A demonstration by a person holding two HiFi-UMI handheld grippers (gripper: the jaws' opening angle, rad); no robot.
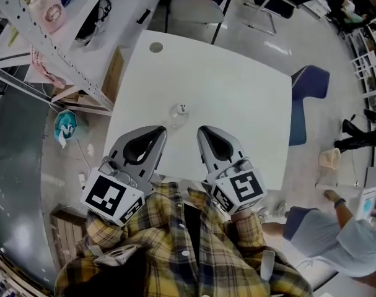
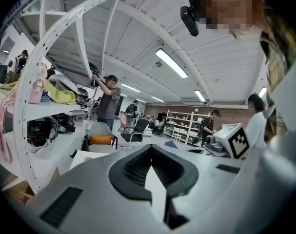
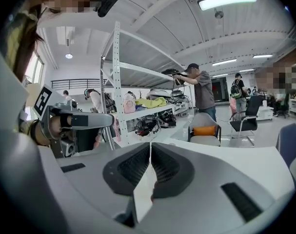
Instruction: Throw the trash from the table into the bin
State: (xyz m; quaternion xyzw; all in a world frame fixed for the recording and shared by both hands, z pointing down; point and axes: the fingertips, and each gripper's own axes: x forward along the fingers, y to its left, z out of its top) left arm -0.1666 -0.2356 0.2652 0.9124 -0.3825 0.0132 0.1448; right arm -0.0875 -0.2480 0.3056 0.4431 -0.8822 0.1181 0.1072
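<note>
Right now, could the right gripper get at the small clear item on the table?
Probably yes: the clear item lies on bare table just ahead of the right gripper, with nothing between them. Its jaws are shut, so they must open first.

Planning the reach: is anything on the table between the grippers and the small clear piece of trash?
Nothing visible. Only bare white table lies between the clear trash and the left gripper or right gripper.

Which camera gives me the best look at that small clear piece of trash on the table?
The head view: the clear piece of trash lies on the white table, just beyond the left gripper and right gripper. Neither gripper view shows it; each gripper's own body hides the near tabletop.
</note>
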